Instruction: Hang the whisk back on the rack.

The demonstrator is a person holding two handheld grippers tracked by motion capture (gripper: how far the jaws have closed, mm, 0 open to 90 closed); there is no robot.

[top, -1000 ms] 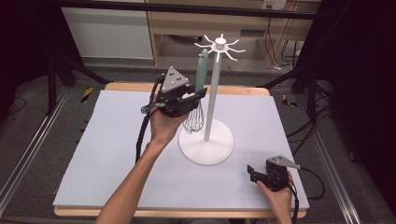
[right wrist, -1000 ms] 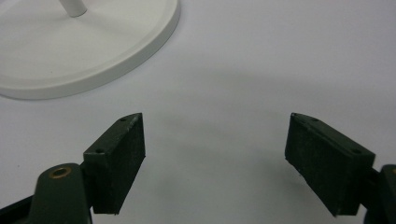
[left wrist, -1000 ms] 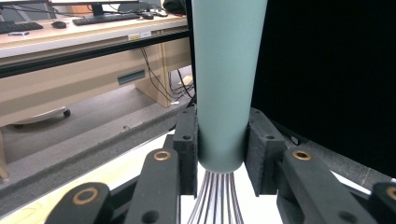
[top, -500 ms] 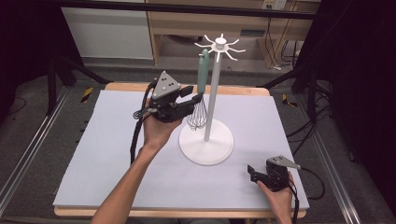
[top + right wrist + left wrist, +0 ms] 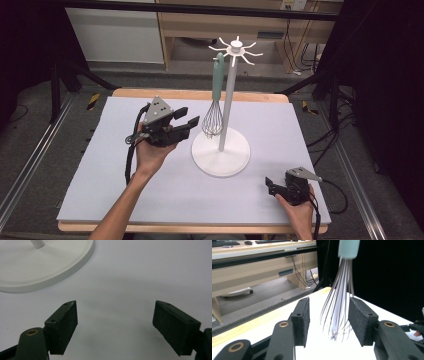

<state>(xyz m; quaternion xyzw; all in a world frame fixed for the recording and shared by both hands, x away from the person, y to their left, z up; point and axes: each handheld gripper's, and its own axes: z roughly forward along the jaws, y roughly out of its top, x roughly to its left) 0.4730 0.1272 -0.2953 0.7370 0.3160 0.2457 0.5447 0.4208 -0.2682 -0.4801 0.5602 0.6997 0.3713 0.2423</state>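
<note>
A whisk [image 5: 213,121] with a teal handle hangs by its handle from a hook of the white stand [image 5: 220,156], with its wire head beside the pole. My left gripper [image 5: 190,115] is held just left of the wire head and points at it. Its jaws have just been opening, with nothing pressed between the pads. In the left gripper view the whisk wires [image 5: 337,312] hang a little beyond the open left gripper [image 5: 328,303], untouched. My right gripper [image 5: 268,186] rests open on the table at the front right. The right gripper [image 5: 115,307] has only bare table between its pads.
The white stand's round base [image 5: 45,265] lies ahead and to the left of the right gripper. The stand's top [image 5: 235,49] carries several bare hooks. A pale mat [image 5: 310,135] covers the wooden table; shelving and cables stand behind it.
The left gripper has drawn away from the whisk to the left and lower, and its jaws have opened. The whisk stays hanging on the stand. The right gripper has not moved.
</note>
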